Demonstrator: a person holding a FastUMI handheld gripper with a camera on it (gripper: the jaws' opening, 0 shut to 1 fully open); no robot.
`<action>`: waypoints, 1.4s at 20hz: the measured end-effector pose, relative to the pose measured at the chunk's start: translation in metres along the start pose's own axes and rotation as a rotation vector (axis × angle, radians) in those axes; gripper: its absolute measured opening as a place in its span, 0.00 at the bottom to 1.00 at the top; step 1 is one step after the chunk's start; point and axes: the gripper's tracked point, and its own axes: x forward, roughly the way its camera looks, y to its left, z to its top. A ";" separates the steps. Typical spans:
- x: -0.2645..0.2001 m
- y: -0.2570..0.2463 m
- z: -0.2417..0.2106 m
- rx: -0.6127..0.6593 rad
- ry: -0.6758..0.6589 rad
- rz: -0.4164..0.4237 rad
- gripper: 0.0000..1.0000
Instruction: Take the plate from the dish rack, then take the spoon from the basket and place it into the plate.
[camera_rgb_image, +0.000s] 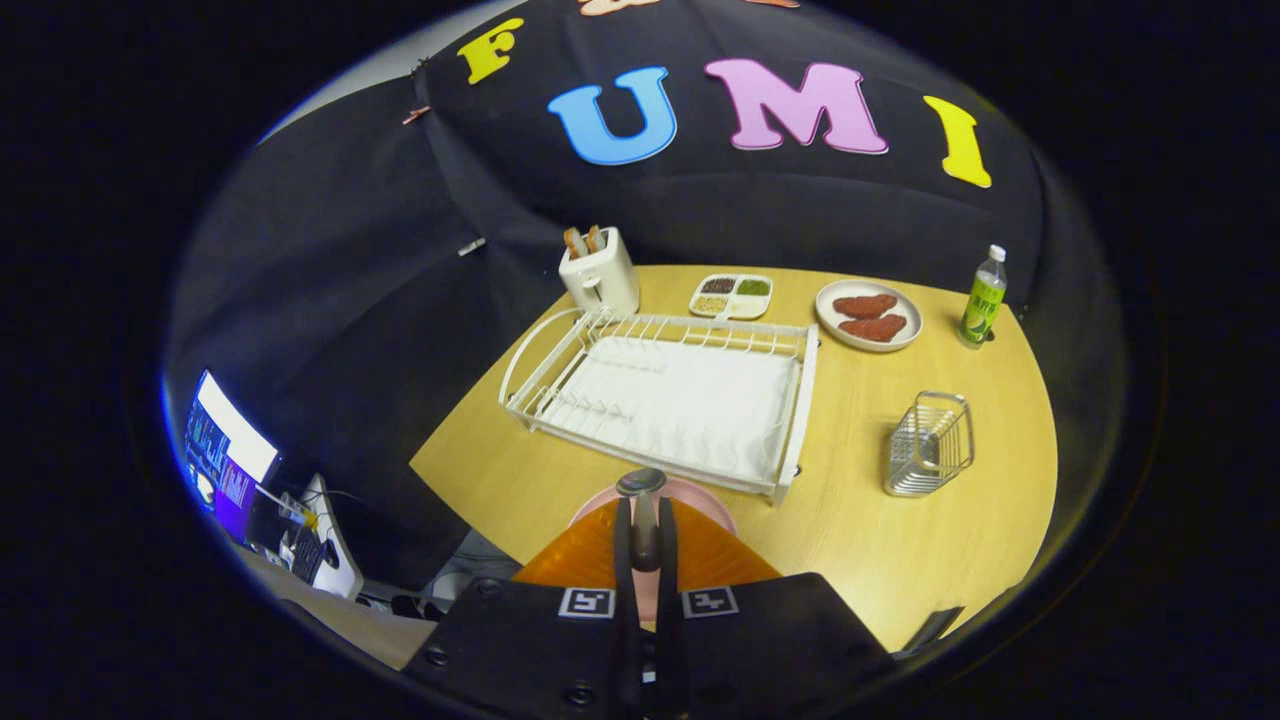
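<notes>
My gripper (641, 512) is shut on a dark spoon (640, 483). The handle runs back between the fingers and the bowl sticks out just past their tips. Right below the spoon and the fingers lies a pink plate (706, 496) on the wooden table (870, 560), mostly covered by the fingers, with its rim showing on either side. The plate rests just in front of the near edge of the white dish rack (670, 395), which holds nothing. The wire basket (928, 445) stands to the right of the rack and looks empty.
Beyond the rack stand a white toaster (600, 272) with toast, a divided snack tray (731, 296), a plate of red patties (868, 315) and a green bottle (983, 298). Left of the table, lower down, sit a lit monitor (228, 450) and cables.
</notes>
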 end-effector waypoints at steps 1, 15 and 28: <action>0.010 0.001 -0.012 -0.005 0.021 0.002 0.10; 0.075 -0.009 -0.070 -0.010 0.114 0.059 0.15; 0.066 -0.037 -0.075 -0.061 0.138 -0.055 0.85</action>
